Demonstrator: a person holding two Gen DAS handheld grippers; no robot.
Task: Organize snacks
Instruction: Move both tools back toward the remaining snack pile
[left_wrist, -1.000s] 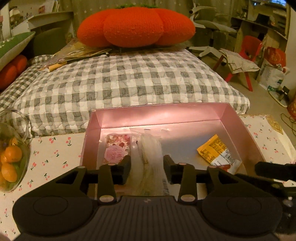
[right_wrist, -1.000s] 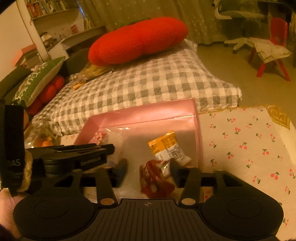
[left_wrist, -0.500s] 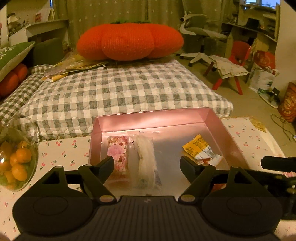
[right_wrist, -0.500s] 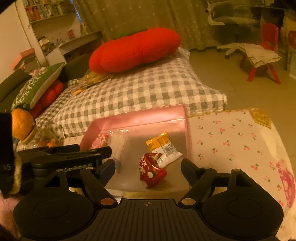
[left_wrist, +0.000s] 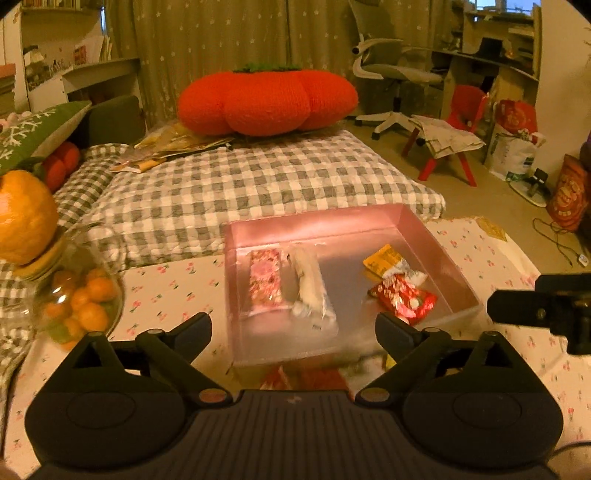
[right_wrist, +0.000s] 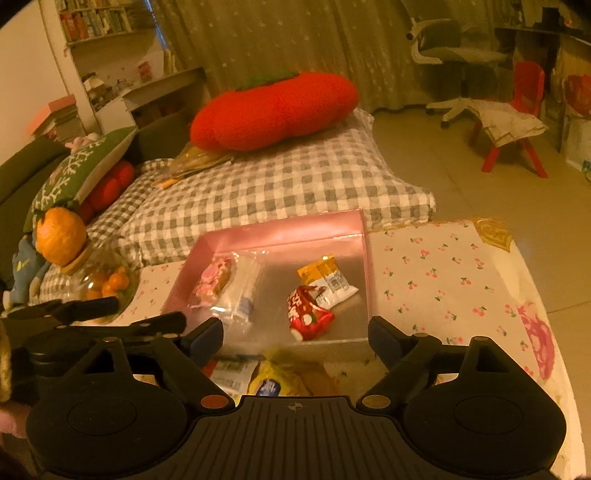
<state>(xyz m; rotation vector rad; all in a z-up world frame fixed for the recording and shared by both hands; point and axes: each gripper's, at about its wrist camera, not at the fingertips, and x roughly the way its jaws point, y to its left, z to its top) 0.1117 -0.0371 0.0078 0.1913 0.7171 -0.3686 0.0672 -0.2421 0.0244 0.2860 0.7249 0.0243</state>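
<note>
Left wrist view: the left gripper (left_wrist: 293, 330) is spread wide and holds nothing. A red snack packet (left_wrist: 306, 378) lies just below it, in front of the pink box (left_wrist: 436, 247).

Right wrist view: the right gripper (right_wrist: 295, 336) is spread and holds nothing. A yellow snack bag (right_wrist: 284, 373) lies just under it on the worktop (right_wrist: 443, 273).

Left gripper (left_wrist: 293, 330): matte black, two angular fingers, ribbed dark-grey housing between rounded shoulders.
Pivot screws: one copper-coloured disc is seen at each finger base.
Right gripper (right_wrist: 295, 334): same black build; a small crosshair mark is printed on the housing.
Finger pads (right_wrist: 207, 332): dark blue.
</note>
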